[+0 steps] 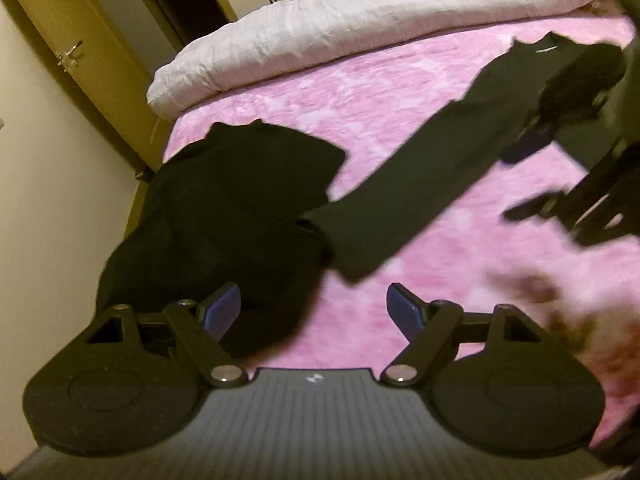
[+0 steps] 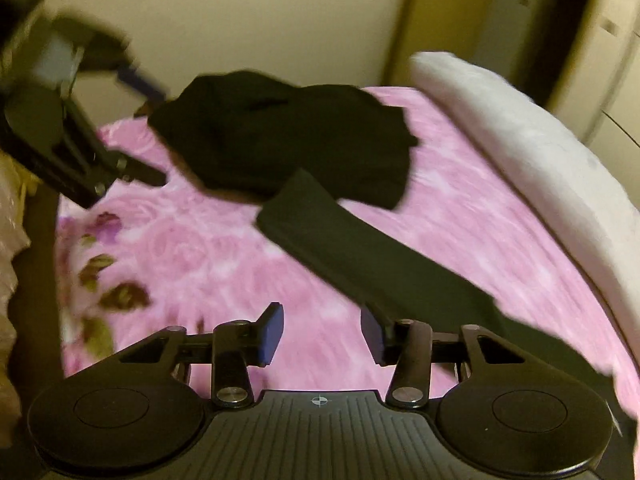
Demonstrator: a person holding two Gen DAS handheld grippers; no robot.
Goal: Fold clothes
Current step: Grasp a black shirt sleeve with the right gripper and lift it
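Both the left gripper (image 1: 314,312) and right gripper (image 2: 322,338) hover with jaws parted and empty over the pink bed cover (image 1: 400,120) (frames blur), so re-grip squarely the long black garment (image 1: 420,184) stretching from the bed's left edge, by the black heap (image 1: 224,200), toward its middle.

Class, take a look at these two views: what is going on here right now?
A person is folding clothes on a bed with a pink blanket, one gripper in each hand. The left gripper and the right gripper are both open and hold nothing. A long dark garment lies stretched across the blanket, one end meeting a crumpled black pile. A white duvet lies bunched along the far side.
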